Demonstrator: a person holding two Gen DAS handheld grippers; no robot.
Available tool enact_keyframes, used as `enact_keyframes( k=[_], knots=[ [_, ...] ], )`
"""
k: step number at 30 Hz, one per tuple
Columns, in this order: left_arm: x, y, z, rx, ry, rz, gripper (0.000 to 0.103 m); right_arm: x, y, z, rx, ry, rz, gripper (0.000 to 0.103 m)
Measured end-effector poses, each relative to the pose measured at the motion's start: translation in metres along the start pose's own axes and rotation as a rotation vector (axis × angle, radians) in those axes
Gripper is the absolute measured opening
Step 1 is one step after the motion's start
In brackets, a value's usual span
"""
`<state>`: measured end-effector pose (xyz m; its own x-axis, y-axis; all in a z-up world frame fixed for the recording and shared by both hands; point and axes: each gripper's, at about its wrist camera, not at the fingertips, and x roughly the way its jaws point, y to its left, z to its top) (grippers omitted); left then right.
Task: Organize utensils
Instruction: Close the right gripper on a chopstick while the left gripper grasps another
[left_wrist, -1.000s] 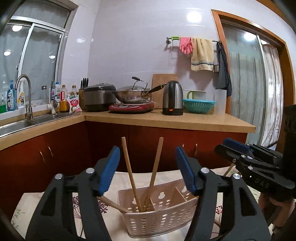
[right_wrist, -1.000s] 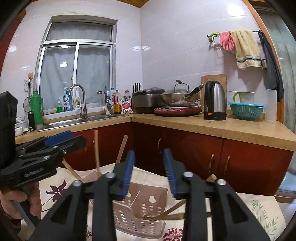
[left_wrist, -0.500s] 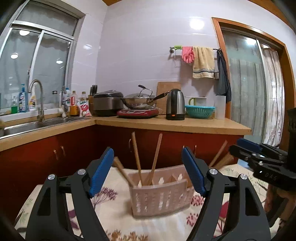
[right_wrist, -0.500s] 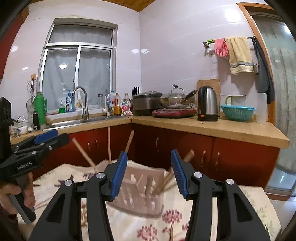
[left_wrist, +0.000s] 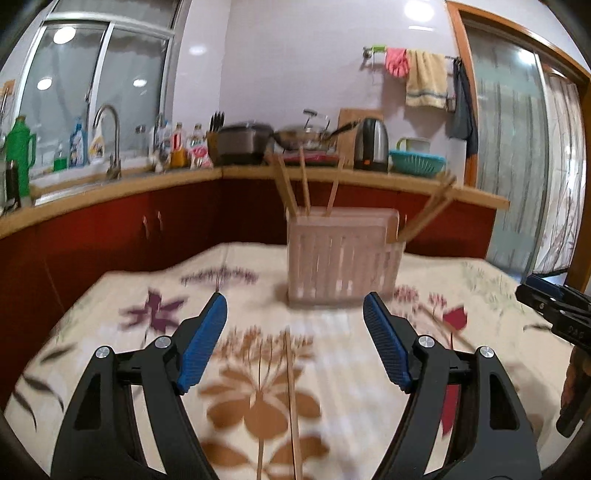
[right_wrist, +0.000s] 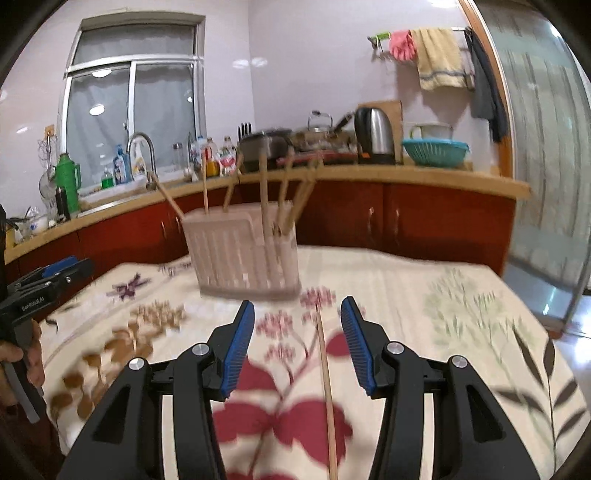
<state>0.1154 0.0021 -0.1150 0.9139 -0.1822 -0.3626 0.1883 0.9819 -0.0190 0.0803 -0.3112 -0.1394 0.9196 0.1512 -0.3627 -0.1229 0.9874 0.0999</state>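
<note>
Floral-clothed worktop (left_wrist: 122, 295) carries a slotted utensil basket (left_wrist: 341, 258) holding chopsticks (left_wrist: 304, 184). Both the left hand-held gripper (left_wrist: 295, 339) and the right hand-held gripper (right_wrist: 297, 338) are released, each above a loose chopstick (right_wrist: 327, 387).

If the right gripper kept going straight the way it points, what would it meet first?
Probably the loose chopstick lying on the floral tablecloth between the right gripper's open jaws; beyond it stands the utensil basket. Depth is blurred.

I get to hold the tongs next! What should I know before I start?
Left tongs: open, empty.
Right tongs: open, empty.
Pink holder stands on the flowered tablecloth with several chopsticks already in it.
Left to do: one loose chopstick lies ahead of the left tongs, another chopstick ahead of the right tongs. Pick each up and drop it in the holder.
</note>
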Motion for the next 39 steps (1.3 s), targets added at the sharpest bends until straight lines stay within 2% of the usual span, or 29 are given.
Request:
enact_keyframes(
  k=[10,22,25,27,28,30,37,39],
  knots=[
    [-0.008,0.01,-0.054,-0.02,0.116,0.018,0.074,-0.014,-0.007,-0.063,0.019,0.092,-0.026,0.047],
    [-0.003,0.017,-0.085,-0.051,0.219,0.016,0.074,0.001,-0.019,-0.095,0.069,0.2,-0.059,0.027],
    [-0.001,0.016,-0.09,-0.059,0.244,0.009,0.072,0.002,-0.019,-0.097,0.064,0.204,-0.064,0.019],
    [0.001,0.015,-0.093,-0.059,0.26,0.005,0.067,0.001,-0.018,-0.097,0.062,0.208,-0.051,0.008],
    [0.002,0.014,-0.095,-0.055,0.272,0.002,0.066,0.0,-0.016,-0.097,0.054,0.208,-0.052,0.007],
    [0.004,0.012,-0.098,-0.053,0.29,-0.008,0.058,-0.001,-0.013,-0.098,0.042,0.207,-0.05,0.007],
    [-0.002,0.004,-0.105,-0.005,0.314,-0.004,0.048,-0.006,-0.006,-0.099,0.039,0.206,-0.032,0.007],
    [-0.003,0.003,-0.106,0.017,0.312,0.006,0.033,-0.007,-0.005,-0.098,0.038,0.202,-0.029,0.007]
  ],
)
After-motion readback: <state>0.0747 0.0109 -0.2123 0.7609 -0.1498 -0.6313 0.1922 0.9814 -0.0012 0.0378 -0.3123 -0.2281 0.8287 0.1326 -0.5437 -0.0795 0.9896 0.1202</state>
